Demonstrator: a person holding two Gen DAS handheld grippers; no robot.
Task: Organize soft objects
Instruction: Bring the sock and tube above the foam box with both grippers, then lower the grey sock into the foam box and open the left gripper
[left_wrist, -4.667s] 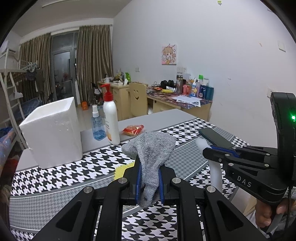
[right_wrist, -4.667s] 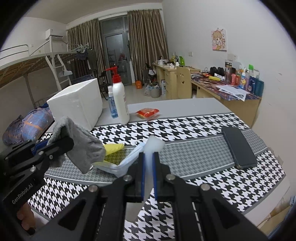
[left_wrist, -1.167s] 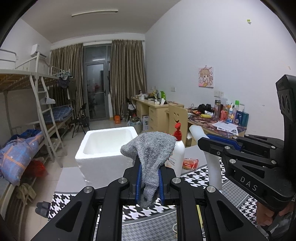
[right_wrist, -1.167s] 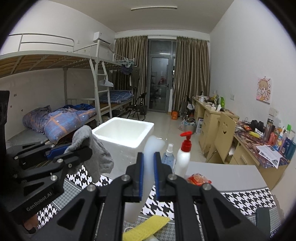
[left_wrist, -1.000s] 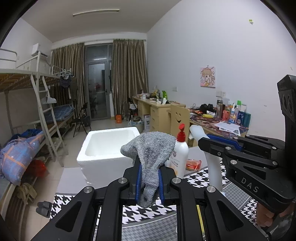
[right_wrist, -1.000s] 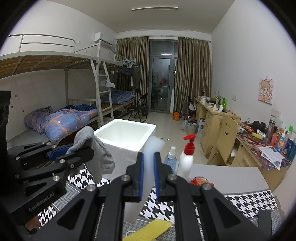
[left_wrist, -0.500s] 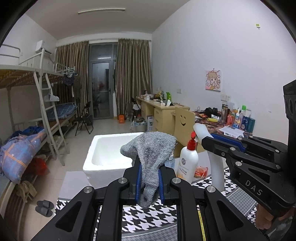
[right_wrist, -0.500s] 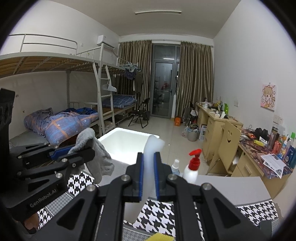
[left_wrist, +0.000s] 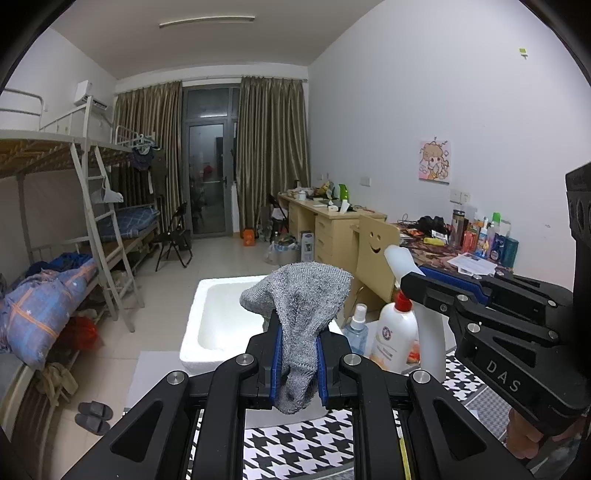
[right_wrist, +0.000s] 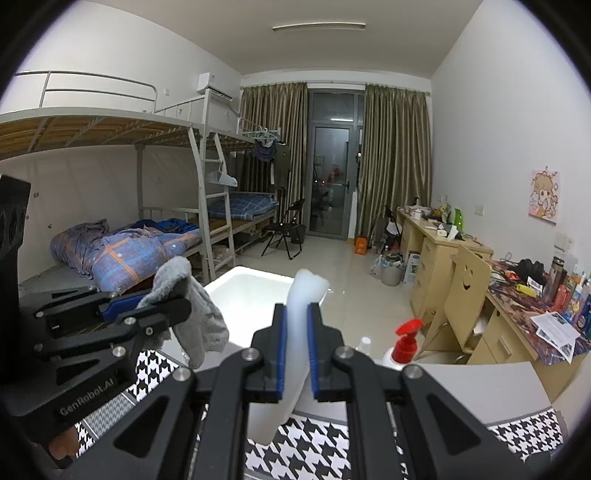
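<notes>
My left gripper (left_wrist: 297, 363) is shut on a grey knitted cloth (left_wrist: 299, 306), which bunches above the blue pads and hangs a little below them. Just beyond it stands an open white foam box (left_wrist: 221, 321), its hollow facing up. My right gripper (right_wrist: 295, 347) is shut on a pale white foam strip (right_wrist: 303, 295) that sticks up between the pads and droops below. In the right wrist view the left gripper (right_wrist: 162, 306) with the grey cloth (right_wrist: 201, 332) is at the left, in front of the foam box (right_wrist: 255, 291). In the left wrist view the right gripper (left_wrist: 417, 280) is at the right.
A white lotion bottle with a red pump (left_wrist: 393, 339) and a small blue spray bottle (left_wrist: 356, 328) stand right of the box. A houndstooth table cover (left_wrist: 295, 450) lies below the grippers. Bunk beds (right_wrist: 110, 243) line the left wall, a desk and smiley chair (right_wrist: 465, 288) the right.
Both grippers have moved forward over the table towards the foam box, which now looks nearer and lower in both views. The bottles have slid to the right. Both grips are unchanged.
</notes>
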